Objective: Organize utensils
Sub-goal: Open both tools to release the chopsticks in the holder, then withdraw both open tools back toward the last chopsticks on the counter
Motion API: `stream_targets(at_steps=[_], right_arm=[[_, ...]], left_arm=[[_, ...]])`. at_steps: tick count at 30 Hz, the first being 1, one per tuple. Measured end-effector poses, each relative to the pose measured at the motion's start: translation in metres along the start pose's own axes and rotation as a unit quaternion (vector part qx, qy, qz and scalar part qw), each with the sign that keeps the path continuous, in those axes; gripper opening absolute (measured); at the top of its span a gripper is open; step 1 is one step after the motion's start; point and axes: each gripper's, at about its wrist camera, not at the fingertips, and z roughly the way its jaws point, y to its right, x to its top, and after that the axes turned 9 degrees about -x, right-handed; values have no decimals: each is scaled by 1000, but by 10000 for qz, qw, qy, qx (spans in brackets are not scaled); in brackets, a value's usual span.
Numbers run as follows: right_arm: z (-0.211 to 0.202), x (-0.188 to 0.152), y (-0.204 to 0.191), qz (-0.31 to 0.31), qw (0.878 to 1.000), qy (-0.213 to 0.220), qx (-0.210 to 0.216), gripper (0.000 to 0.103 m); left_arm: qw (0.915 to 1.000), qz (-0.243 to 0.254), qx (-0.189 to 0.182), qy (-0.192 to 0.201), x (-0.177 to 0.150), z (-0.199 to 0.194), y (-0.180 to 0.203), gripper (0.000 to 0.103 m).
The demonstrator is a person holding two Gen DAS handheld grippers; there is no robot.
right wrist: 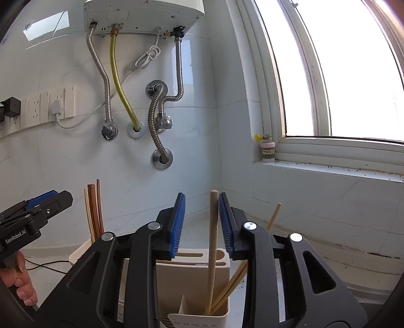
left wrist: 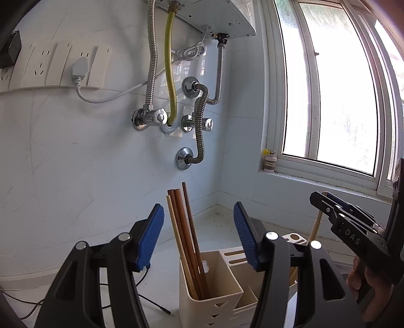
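Wooden chopsticks (left wrist: 185, 242) stand in the cream holder (left wrist: 209, 290) between the left tongs' (left wrist: 198, 234) parted pads, untouched. Right tongs (right wrist: 202, 224) gape around a pale stick (right wrist: 212, 247), not squeezing it.

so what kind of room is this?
Most likely a home kitchen corner: a wall-mounted water heater with hoses, a cream utensil holder holding chopsticks on the counter, beside a window.

The right gripper (right wrist: 202, 222) has its jaws apart, and a wooden stick (right wrist: 212, 242) stands between them — not squeezed. The stick sits in a cream holder (right wrist: 192, 272) on the desk (right wrist: 315, 254). At the left, the left gripper (right wrist: 38, 205) hangs near brown chopsticks (right wrist: 97, 209).
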Motion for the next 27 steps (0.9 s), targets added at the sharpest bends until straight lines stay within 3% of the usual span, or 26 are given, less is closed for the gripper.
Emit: stream_targets(at_steps=[8, 15, 21, 25, 27], right_arm=[[-14, 31, 7, 5, 9995, 312, -36, 35], [-35, 58, -10, -136, 9983, 510, 252, 35], [-66, 58, -49, -203, 9953, 470, 823, 35], [-94, 36, -85, -319, 9902, 269, 1331, 41], [-106, 21, -102, -375, 9867, 75, 1578, 41]], left_arm=[[9993, 61, 272, 267, 20, -37, -5, 60], [9966, 72, 627, 531, 38, -78, -14, 63], [9921, 20, 1033, 707, 47, -130, -25, 75], [9897, -152, 1327, 510, 39, -169, -36, 82], [9899, -374, 1349, 217, 33, -184, -45, 84]])
